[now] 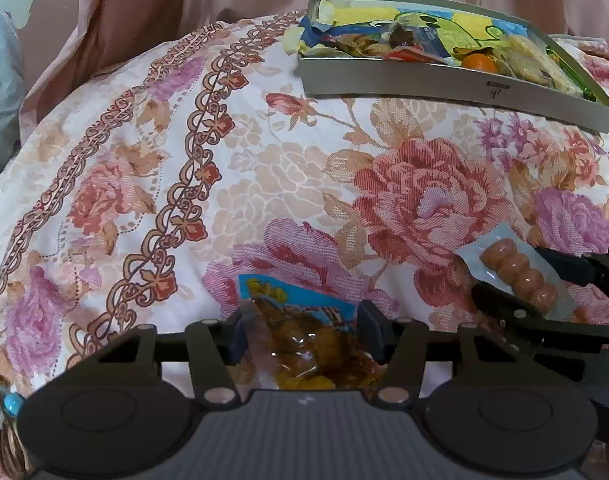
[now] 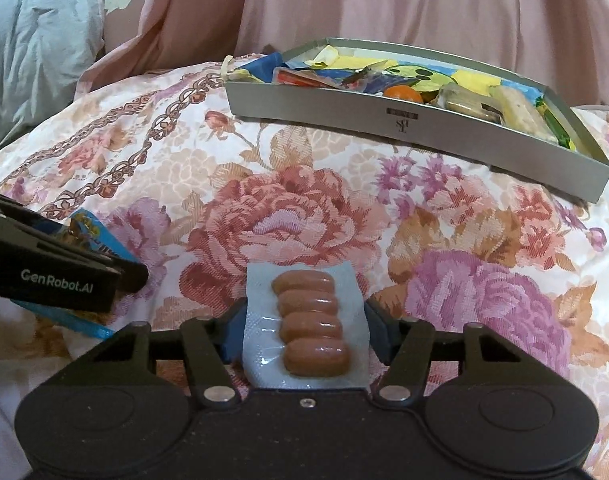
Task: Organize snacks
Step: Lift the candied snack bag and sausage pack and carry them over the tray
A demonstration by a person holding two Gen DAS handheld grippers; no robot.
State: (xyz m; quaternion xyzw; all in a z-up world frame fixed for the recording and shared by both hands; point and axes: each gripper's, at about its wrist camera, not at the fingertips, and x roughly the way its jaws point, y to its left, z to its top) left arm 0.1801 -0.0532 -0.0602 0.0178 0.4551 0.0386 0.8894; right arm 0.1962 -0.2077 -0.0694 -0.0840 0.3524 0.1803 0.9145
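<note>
A: Where is the sausage pack seen, and how is it turned?

B: It is held between the two pads of the right gripper, which is closed on its edges. Four small sausages are stacked in a row, and the long axis of the pack is pointed forward, away from the camera, toward the tray. In the left wrist view the same pack is seen at the right, tilted, in the black fingers.

A: And the other gripper?

B: The left gripper is closed on a blue snack bag with brown, glossy pieces inside a clear window. The bag is pointed forward too, with its blue printed end farthest away. The print cannot be read.

A: What is found around them?

B: Both packs are held above a floral bedspread. Farther back, well apart from the grippers, the grey tray is laid on the bedspread, and it is filled with mixed snacks: an orange fruit, wrapped biscuits, blue and yellow wrappers. Nothing is seen between the packs and the tray. Pink cloth is hung behind, and a grey pillow is seen at the left.

A: Any writing?

B: "GenRobot.AI" is read on the left gripper's side. A small dark mark is printed on the tray wall, too small to be read.
</note>
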